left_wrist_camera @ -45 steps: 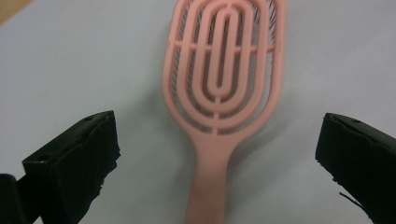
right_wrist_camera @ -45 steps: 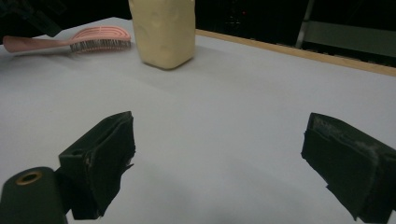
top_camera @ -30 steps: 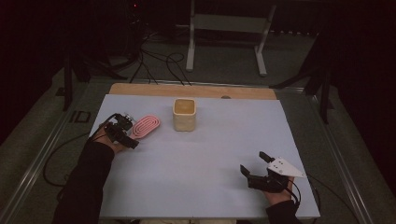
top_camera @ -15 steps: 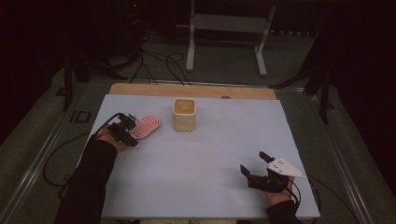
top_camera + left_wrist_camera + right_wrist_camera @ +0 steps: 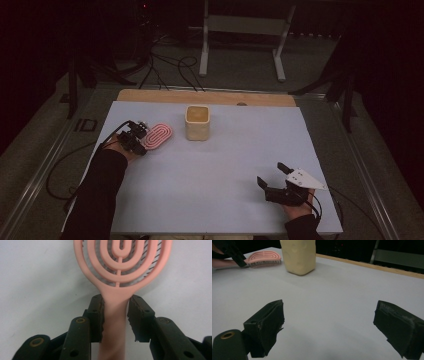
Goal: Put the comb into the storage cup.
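Left gripper (image 5: 116, 312) has just been closing around the pink hairbrush (image 5: 120, 270) handle, far left on the table (image 5: 225, 165) (one pad touching, the other a hair off). Right gripper (image 5: 274, 181) rests near right, jaws wide apart.

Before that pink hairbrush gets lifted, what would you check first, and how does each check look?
1. Handle centred between the jaws: ok. In the left gripper view the pink hairbrush has its handle running straight between the jaws of the left gripper.
2. Firm hold: cannot tell. The jaws have just been closing; one pad touches the handle, the other shows a thin gap.
3. Brush lying flat on the table: ok.
4. Cream container apart from the brush: ok, a gap shows between them.
5. Right gripper out of the way: ok, open, near the table's front.
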The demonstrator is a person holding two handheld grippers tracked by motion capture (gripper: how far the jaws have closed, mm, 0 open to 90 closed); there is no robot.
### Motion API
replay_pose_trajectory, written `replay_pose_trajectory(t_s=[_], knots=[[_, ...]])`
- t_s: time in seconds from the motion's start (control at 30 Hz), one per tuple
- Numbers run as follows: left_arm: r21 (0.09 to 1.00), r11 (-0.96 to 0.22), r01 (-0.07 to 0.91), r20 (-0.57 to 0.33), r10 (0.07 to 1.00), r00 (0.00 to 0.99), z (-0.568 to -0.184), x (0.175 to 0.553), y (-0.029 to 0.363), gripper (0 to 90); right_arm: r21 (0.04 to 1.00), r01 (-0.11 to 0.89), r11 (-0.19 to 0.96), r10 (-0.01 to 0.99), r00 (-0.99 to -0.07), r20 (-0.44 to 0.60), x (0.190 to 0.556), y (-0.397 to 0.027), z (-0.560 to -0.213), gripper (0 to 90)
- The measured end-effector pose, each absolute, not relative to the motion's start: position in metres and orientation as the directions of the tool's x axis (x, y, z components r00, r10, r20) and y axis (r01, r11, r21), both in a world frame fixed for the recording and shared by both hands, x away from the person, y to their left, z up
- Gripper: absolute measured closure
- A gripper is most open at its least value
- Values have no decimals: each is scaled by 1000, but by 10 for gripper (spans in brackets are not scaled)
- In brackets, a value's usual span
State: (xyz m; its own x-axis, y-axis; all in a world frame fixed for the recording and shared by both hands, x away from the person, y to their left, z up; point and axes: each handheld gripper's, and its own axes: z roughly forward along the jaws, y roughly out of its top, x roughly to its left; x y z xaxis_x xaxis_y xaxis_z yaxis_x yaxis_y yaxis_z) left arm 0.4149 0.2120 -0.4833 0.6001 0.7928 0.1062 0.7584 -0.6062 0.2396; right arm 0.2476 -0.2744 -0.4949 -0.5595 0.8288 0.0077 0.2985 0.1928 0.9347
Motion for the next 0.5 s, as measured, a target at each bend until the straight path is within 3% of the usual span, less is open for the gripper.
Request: replay_pose_trajectory(t_s=[0.2,0.5], knots=[[242,-594,767,131,804,581,-486,417,210,662,935,299,192,830,-558,8,248,-275,-495,94],[170,-574,801,75,818,571,-485,422,209,677,934,300,193,830,-557,8,248,-274,-495,94]])
